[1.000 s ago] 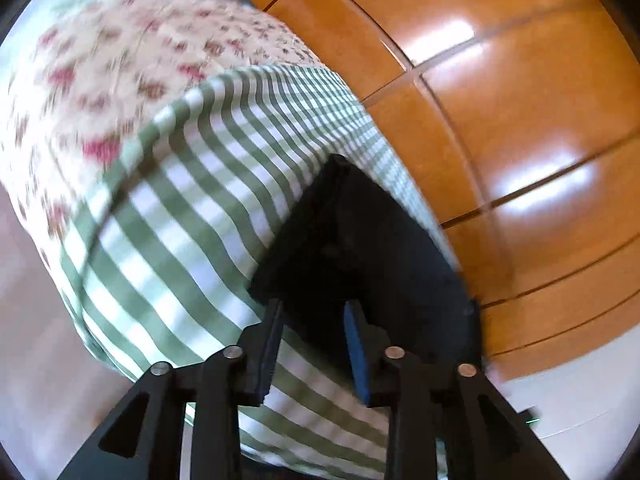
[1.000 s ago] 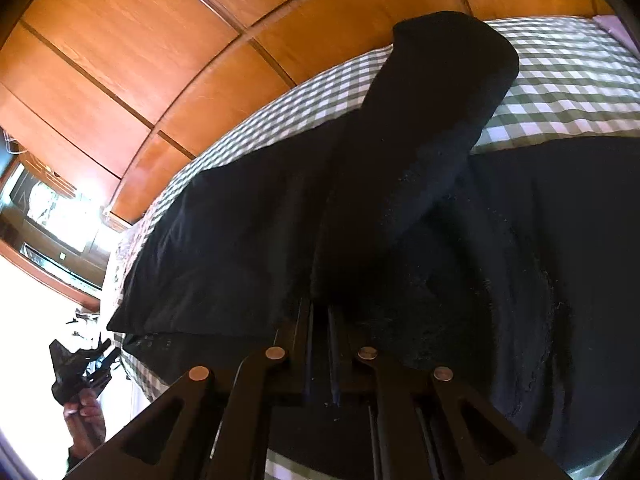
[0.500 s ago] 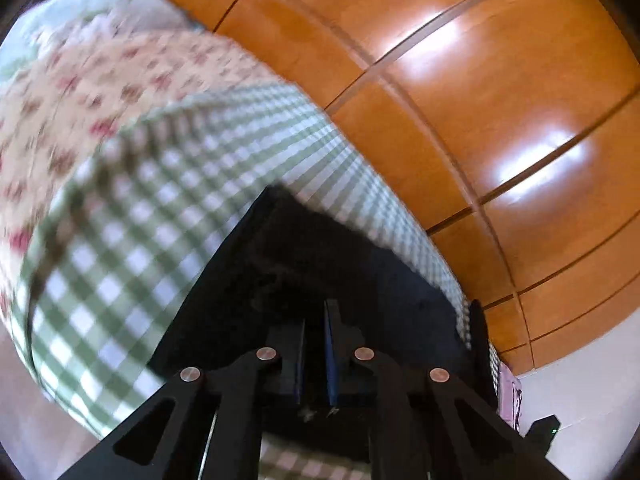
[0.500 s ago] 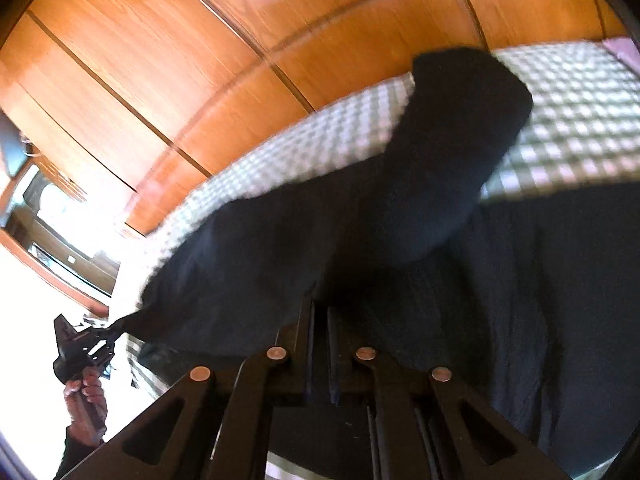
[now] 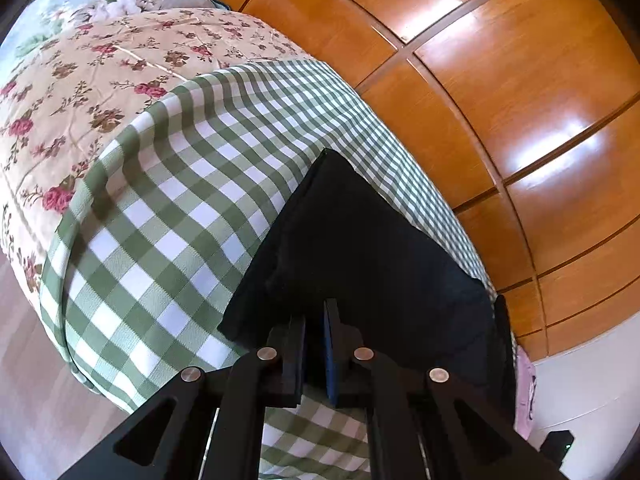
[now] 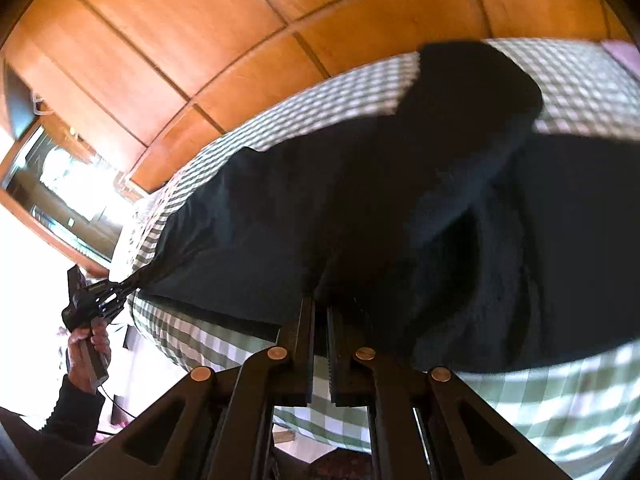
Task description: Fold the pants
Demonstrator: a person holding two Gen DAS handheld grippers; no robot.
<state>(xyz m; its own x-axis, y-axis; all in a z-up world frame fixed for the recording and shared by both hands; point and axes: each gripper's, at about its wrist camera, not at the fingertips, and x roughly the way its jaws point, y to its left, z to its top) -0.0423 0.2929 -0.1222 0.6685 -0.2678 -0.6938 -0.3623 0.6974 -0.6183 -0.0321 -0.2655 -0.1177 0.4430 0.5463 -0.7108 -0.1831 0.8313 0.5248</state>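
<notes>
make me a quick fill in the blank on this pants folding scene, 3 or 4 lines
1. The pants are ____ in colour.
2. They lie on a green and white ____ cloth.
3. The left gripper is ____ on the pants' edge.
4. Next to the checked cloth lies a ____-patterned bedcover.

Missing words: black; checked; shut; flower
</notes>
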